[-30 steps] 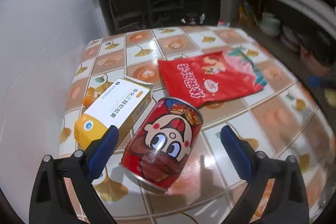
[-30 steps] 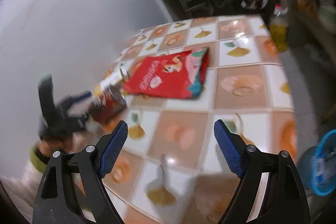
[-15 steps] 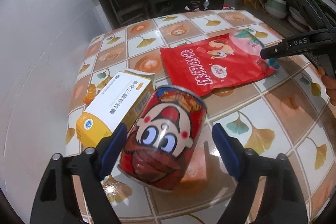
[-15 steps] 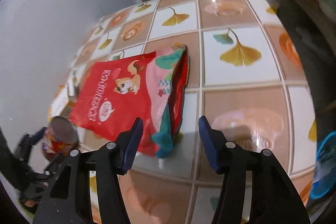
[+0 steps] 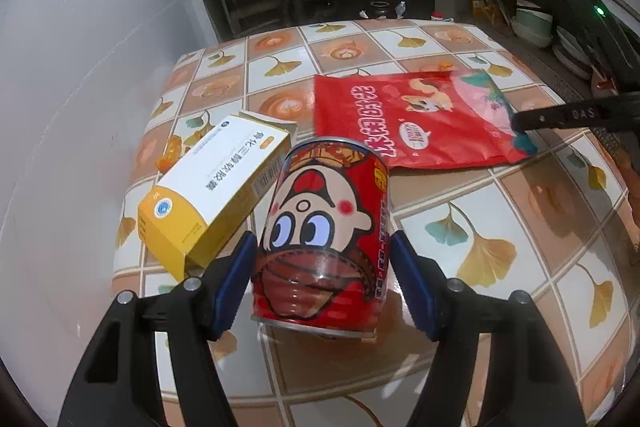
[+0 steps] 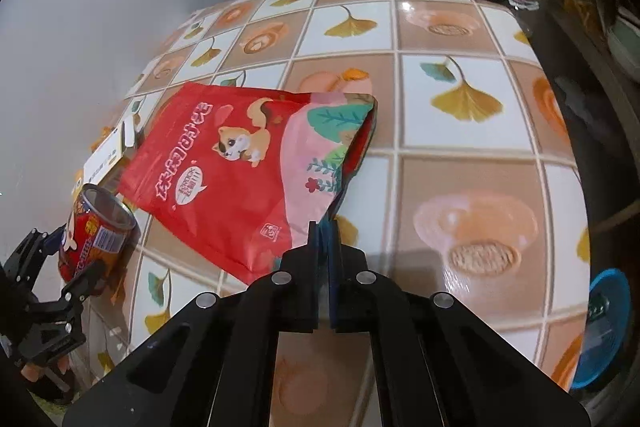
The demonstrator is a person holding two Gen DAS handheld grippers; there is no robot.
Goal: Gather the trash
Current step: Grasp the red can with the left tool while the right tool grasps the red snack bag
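On my left hand-held gripper [image 5: 324,267] I see two matte black angular arms, each carrying a blue ribbed pad [image 5: 236,277] on its inner face, with round silver screw heads along the linkages. My right hand-held gripper [image 6: 323,239] is the same build: black plastic arms, blue pads, four silver screws. From the left camera its black finger shows white lettering, and a small green light glows on the housing above.

The right hand-held gripper [image 6: 324,227] has clamped onto the red snack bag's [image 6: 224,179] corner on the tiled table [image 6: 472,187].
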